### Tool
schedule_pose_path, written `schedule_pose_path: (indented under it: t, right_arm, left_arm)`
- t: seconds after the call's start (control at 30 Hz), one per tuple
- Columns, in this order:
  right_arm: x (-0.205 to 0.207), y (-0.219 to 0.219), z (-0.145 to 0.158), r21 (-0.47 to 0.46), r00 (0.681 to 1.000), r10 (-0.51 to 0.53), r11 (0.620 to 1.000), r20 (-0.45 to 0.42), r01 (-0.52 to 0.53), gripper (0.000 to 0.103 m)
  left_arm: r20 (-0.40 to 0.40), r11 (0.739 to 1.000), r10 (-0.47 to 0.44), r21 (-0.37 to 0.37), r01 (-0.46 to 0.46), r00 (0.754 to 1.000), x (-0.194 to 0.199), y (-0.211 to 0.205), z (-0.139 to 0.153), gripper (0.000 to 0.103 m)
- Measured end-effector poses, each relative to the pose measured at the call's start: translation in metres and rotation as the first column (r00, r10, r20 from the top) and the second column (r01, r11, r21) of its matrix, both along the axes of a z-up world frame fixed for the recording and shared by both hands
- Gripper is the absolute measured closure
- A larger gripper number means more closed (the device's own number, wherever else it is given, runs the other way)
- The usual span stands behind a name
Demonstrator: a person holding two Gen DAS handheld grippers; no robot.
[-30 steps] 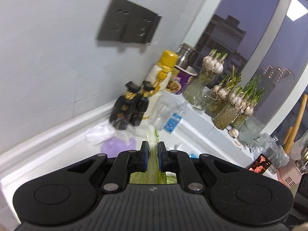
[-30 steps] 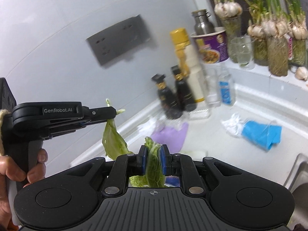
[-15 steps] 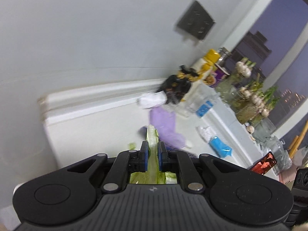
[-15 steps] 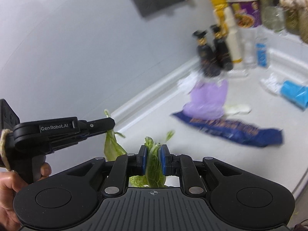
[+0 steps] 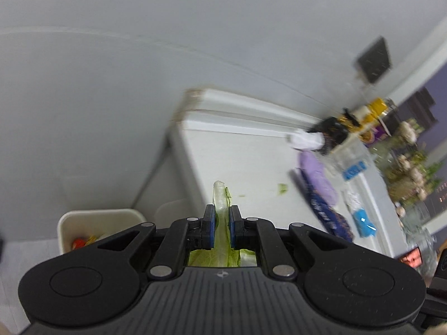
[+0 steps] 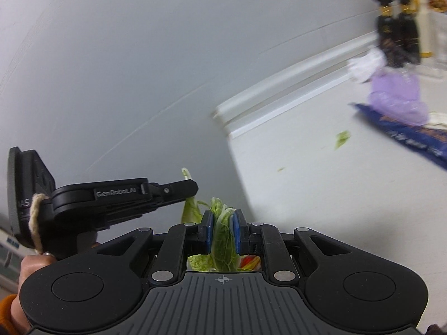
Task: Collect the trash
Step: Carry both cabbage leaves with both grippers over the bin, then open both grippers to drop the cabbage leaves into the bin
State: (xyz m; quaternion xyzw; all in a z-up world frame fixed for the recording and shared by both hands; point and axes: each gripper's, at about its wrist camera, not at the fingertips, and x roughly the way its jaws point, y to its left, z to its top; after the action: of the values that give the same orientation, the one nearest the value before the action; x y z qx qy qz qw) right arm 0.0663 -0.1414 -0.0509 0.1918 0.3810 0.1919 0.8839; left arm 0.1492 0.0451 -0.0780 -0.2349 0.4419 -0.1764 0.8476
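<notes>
Both grippers, left (image 5: 222, 219) and right (image 6: 222, 230), have jaws clamped on lettuce (image 5: 221, 195); clear the counter (image 5: 237, 162) edge, release only above the bin (image 5: 83, 217)

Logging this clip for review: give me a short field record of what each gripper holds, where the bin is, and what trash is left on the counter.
left gripper: shut on pale green lettuce leaf
right gripper: shut on crumpled green lettuce leaf
bin: cream plastic trash bin, on floor beside counter end
left on white counter: dark blue snack wrapper, purple plastic bag, small green scrap
</notes>
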Motion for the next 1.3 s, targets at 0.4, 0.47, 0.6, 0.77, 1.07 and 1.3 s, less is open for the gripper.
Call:
schedule_pose_path:
  t: [0.4, 0.47, 0.6, 0.77, 1.07, 1.3]
  right_arm:
    - [0.034, 0.081, -0.048, -0.07, 0.99, 0.12, 0.99, -0.079, -0.125, 0.089]
    - [0.04, 0.092, -0.059, -0.087, 0.987, 0.13, 0.987, -0.091, -0.138, 0.089]
    - [0.052, 0.113, -0.084, -0.132, 0.984, 0.138, 0.98, -0.112, -0.152, 0.089]
    - [0.069, 0.137, -0.115, -0.188, 0.981, 0.142, 0.968, -0.132, -0.166, 0.089]
    - [0.104, 0.162, -0.173, -0.323, 0.978, 0.096, 0.934, -0.184, -0.152, 0.089]
    - [0.114, 0.149, -0.189, -0.321, 0.972, 0.077, 0.935, -0.223, -0.148, 0.079]
  left_arm:
    - [-0.169, 0.991, 0.131, 0.047, -0.125, 0.977, -0.008, 0.06, -0.069, 0.094]
    - [-0.194, 0.99, 0.136, 0.064, -0.126, 0.972, -0.008, 0.064, -0.083, 0.094]
    - [-0.24, 0.989, 0.137, 0.095, -0.117, 0.961, -0.005, 0.071, -0.113, 0.094]
    - [-0.291, 0.987, 0.137, 0.121, -0.106, 0.947, 0.005, 0.076, -0.146, 0.094]
    - [-0.371, 0.975, 0.129, 0.217, -0.049, 0.92, 0.03, 0.064, -0.196, 0.094]
    - [-0.39, 0.964, 0.092, 0.265, 0.017, 0.916, 0.037, 0.051, -0.209, 0.081]
